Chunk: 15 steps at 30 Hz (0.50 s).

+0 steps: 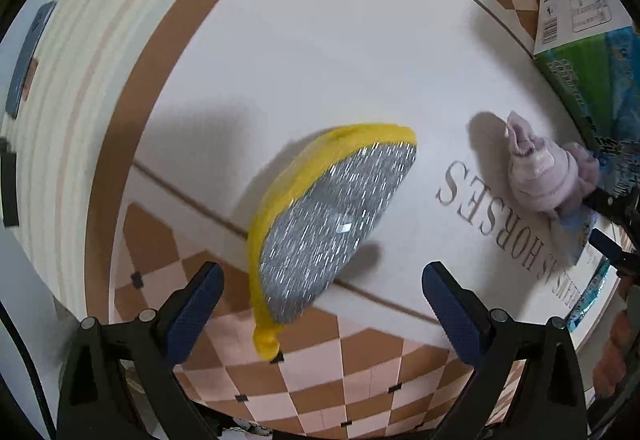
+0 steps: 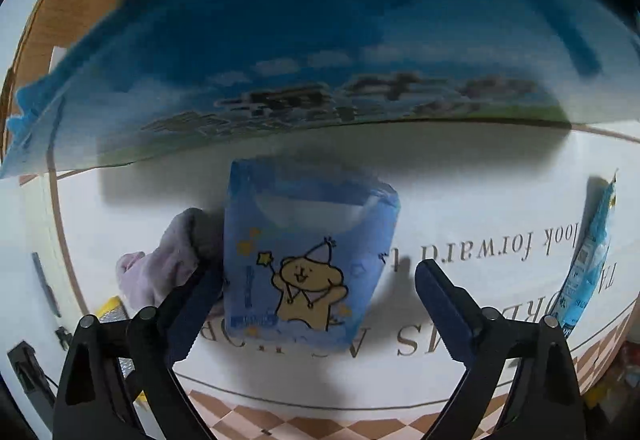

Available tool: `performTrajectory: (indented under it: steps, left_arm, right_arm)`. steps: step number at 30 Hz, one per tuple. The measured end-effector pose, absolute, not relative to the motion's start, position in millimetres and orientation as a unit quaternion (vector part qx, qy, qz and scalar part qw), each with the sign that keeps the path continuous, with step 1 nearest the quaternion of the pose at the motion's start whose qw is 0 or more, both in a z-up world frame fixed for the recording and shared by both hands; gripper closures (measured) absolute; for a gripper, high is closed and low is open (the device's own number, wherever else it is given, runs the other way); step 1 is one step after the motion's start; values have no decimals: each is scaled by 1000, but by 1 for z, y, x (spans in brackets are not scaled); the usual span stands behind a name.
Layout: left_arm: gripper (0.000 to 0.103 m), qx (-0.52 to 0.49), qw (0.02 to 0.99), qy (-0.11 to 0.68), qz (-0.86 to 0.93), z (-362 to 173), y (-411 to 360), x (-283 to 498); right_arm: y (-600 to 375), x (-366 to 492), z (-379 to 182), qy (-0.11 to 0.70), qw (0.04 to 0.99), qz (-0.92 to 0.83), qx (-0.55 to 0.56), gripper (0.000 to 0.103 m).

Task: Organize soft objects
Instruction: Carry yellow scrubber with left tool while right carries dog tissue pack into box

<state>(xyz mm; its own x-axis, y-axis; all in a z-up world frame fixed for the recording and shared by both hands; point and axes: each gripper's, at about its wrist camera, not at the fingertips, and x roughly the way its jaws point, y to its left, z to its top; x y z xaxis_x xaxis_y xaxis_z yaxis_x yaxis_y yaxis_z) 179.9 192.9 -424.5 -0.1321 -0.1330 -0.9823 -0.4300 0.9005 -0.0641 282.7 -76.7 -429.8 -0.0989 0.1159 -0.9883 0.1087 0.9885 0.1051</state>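
Left gripper (image 1: 322,310) has its jaws spread wide, both blue-padded fingers (image 1: 192,314) sitting at the bottom of its own camera view with nothing pinched between the tips. It's tipped so it looks down at an angle. Right gripper (image 2: 320,304) is the same deal, jaws wide apart, dark blue pads (image 2: 444,310) facing each other, pointing forward and a bit down. You can also catch a bit of it at the right edge of the left camera's view.

Right gripper (image 2: 316,304) spread wide around blue tissue pack (image 2: 308,256), lilac cloth (image 2: 168,268) beside
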Motion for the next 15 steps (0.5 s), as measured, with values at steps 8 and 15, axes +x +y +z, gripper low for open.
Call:
performTrajectory:
  steps: [8,15]
  left_arm:
    - [1,-191,620,753,111,-442,182,195]
    - [22,-148,621,761,116,-451,155,189]
  right_arm:
    - [-66,265,-439,753,657,28,-2,30]
    - [-108,221,-446,767,641,27,3,35]
